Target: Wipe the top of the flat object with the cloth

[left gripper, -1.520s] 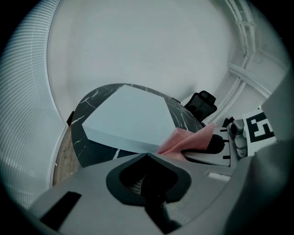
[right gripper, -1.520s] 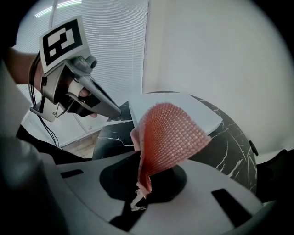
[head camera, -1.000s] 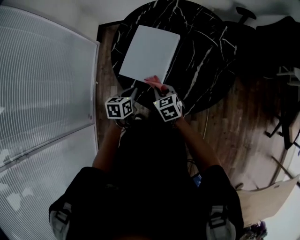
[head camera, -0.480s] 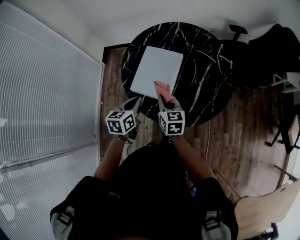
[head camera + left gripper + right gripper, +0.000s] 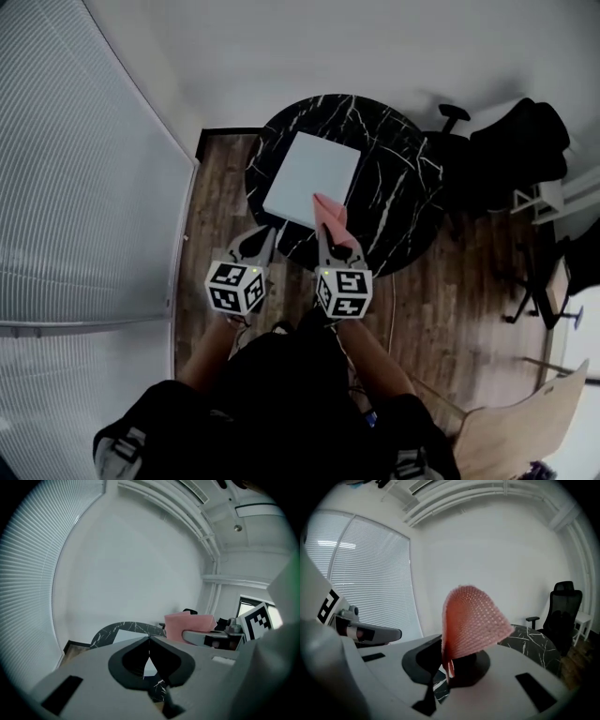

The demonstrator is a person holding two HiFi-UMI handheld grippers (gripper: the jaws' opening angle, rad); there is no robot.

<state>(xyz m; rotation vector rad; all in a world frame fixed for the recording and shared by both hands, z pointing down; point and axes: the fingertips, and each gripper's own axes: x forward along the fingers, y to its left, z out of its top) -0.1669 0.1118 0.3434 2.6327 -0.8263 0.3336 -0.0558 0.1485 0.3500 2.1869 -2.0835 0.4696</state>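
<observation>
A white flat object point(image 5: 311, 178) lies on the round black marble table point(image 5: 403, 159). My right gripper point(image 5: 327, 242) is shut on a pink cloth point(image 5: 330, 217), held well above the table's near edge. In the right gripper view the cloth point(image 5: 471, 620) stands up from the pinched jaws point(image 5: 446, 660) and droops over to the right. My left gripper point(image 5: 264, 238) hangs beside it on the left, shut with nothing in it; its fingertips point(image 5: 149, 641) meet in a thin line. The cloth point(image 5: 190, 625) shows in the left gripper view too.
A black office chair point(image 5: 511, 141) stands to the right of the table, seen also in the right gripper view point(image 5: 562, 609). Window blinds point(image 5: 84, 187) run along the left. A wooden chair point(image 5: 511, 422) is at the lower right, on the wood floor point(image 5: 459, 281).
Both grippers have risen and drawn back from the table, side by side. The cloth went up with the right gripper, off the near edge of the white object.
</observation>
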